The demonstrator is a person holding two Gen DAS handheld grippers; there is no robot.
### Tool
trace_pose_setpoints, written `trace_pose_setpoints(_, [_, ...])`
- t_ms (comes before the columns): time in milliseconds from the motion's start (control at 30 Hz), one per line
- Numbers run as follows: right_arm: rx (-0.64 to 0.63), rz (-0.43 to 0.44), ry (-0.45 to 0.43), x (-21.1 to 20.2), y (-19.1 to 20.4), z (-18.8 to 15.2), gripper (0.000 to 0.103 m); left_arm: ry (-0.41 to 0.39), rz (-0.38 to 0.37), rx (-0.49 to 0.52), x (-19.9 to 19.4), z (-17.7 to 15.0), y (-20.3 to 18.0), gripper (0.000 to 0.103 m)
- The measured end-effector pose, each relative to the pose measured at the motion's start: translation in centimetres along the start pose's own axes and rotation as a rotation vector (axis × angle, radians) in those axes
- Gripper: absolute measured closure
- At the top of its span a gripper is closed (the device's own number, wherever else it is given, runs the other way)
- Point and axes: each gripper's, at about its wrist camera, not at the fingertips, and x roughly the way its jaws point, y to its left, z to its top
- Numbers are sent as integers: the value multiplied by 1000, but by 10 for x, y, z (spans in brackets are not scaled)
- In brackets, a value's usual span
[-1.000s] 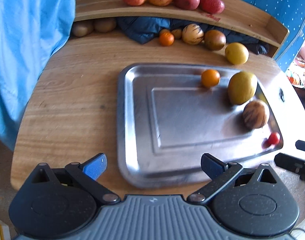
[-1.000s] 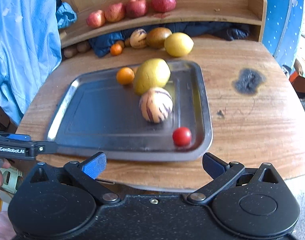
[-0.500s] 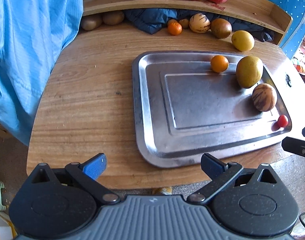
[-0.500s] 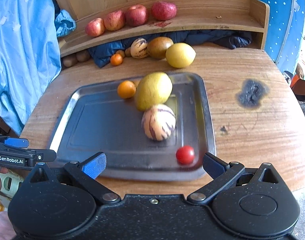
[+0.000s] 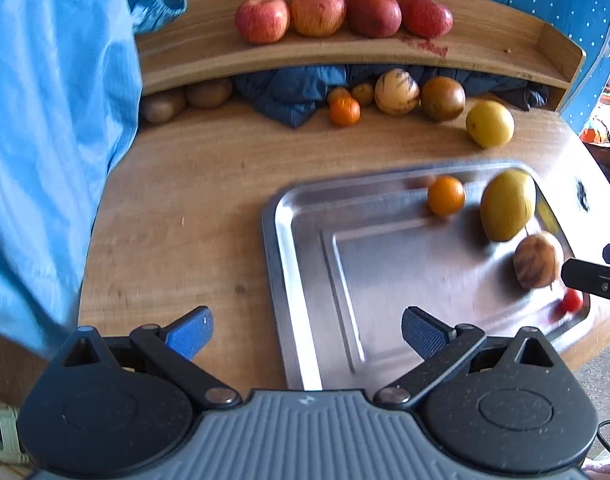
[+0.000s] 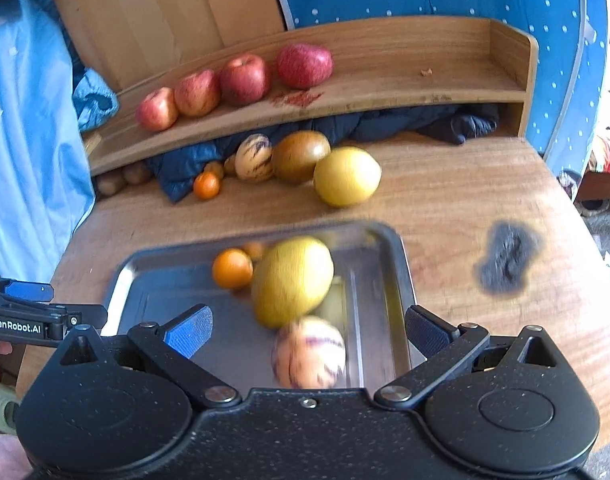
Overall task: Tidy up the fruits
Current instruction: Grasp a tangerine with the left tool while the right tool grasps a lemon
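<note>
Evidently we held the right gripper (image 6: 307,334) wide open and empty just over the striped fruit (image 6: 309,352) on the steel tray (image 6: 401,264); our left gripper (image 5: 305,334) gaped empty too. Closing off-centre, we judged, could squirt the round fruit against the yellow-green fruit (image 6: 291,280) touching it.
</note>
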Motion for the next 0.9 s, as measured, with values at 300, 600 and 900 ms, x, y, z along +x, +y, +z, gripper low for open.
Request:
trace_pose_setpoints(300, [-126,-72,-88,24,31,24,1,-27,-59,5,23,56,3,1])
trace_pose_setpoints(600, [-247,-180,-84,63,52,51,1,-59,-137,15,56,105,3,1])
trace_pose_setpoints(900, [-128,-253,-10,103,20,80,5,-89,-187,88,95,140,-1,1])
